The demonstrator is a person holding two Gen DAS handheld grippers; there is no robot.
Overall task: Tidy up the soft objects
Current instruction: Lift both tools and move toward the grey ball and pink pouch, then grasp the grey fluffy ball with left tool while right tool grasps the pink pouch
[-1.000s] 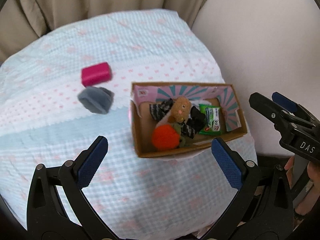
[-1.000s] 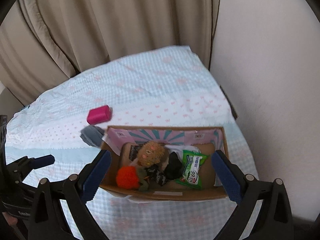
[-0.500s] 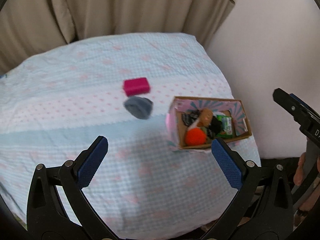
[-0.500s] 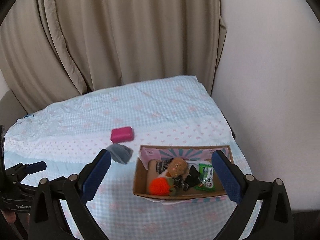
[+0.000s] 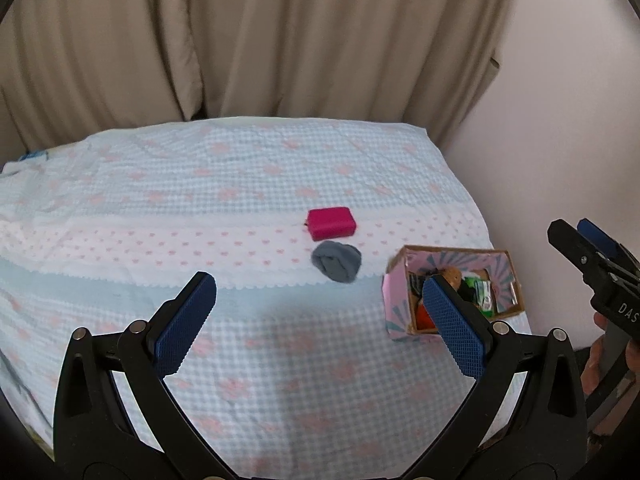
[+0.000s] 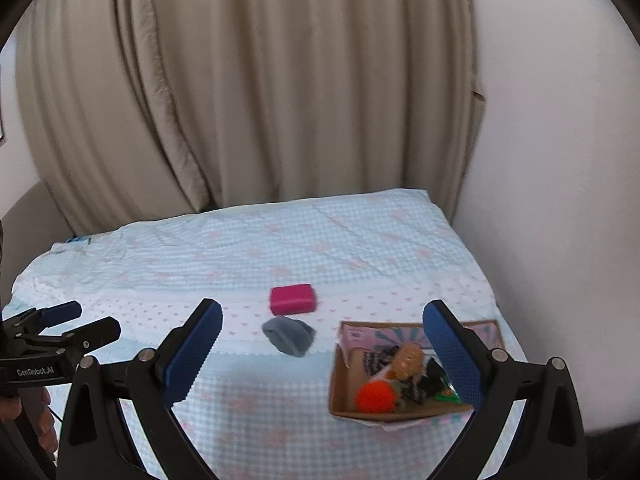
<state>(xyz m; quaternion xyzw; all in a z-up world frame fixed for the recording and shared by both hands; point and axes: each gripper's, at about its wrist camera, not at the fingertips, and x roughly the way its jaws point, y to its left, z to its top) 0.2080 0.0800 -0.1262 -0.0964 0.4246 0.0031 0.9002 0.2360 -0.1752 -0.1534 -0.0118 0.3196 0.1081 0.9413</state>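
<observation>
Nearest the lens, lower frame of each wrist view: both pairs of fingers spread wide, nothing between them. Left gripper [image 5: 316, 320] and right gripper [image 6: 320, 344] both hang above the bed [image 5: 240, 360], which wears a pale blue checked cover with pink hearts.

Lower right, past the fingers: cardboard box [image 6: 340, 392] with pink-lined walls, already holding soft things. Orange woolly ball [image 6: 374, 398], small brown plush doll [image 6: 408, 358], dark striped fabric, green packet. Right gripper's right finger covers the box's right end; contents there cannot be read. From the left wrist view the box is half hidden behind a finger too.

Centre frame, outside the box: rolled grey sock [image 6: 289, 335], just left of the box, apart from it. Judged light, limp, squashy; will deform under the pads, so pinch across the thick middle of the roll, not a loose edge that could unroll.

Just beyond it: magenta pouch [image 6: 293, 299], near the sock, gap between them small. Looks padded, firmer-sided; grip across its short width. Material unclear owing to blur.

Upper frame: beige curtain [image 6: 260, 100], white wall to the right.
</observation>
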